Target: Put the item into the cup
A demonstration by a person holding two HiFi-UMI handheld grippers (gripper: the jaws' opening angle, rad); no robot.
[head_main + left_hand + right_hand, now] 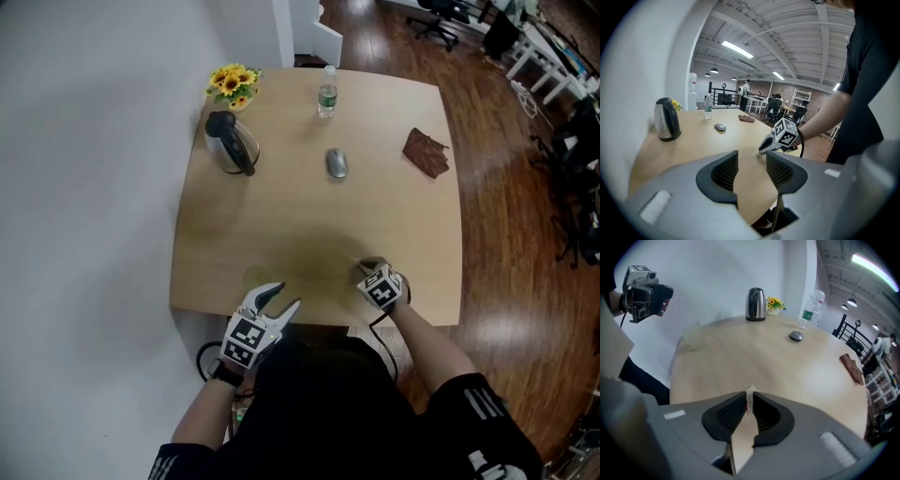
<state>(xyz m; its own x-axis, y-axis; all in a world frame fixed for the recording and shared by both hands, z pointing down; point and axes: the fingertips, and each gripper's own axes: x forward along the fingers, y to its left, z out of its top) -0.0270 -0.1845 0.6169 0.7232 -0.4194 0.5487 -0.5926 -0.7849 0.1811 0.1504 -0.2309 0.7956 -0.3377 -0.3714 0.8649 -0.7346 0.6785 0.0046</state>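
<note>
A small clear item with a red bit (749, 399) stands upright between my right gripper's (749, 398) jaws, and the pads close on it. In the head view that right gripper (366, 268) is low over the table near the front edge. A translucent cup (693, 336) stands near the table's front left corner, seen in the right gripper view. My left gripper (284, 296) hovers at the front edge beside that corner, open, with nothing between its fingers (726, 171). The left gripper view shows the right gripper (762, 150) ahead with its tips close to the tabletop.
A steel kettle (230, 142) and sunflowers (233, 83) stand at the table's far left. Farther along are a water bottle (326, 94), a grey mouse (337, 163) and a brown cloth (426, 152). Office chairs and desks stand beyond the table (281, 234).
</note>
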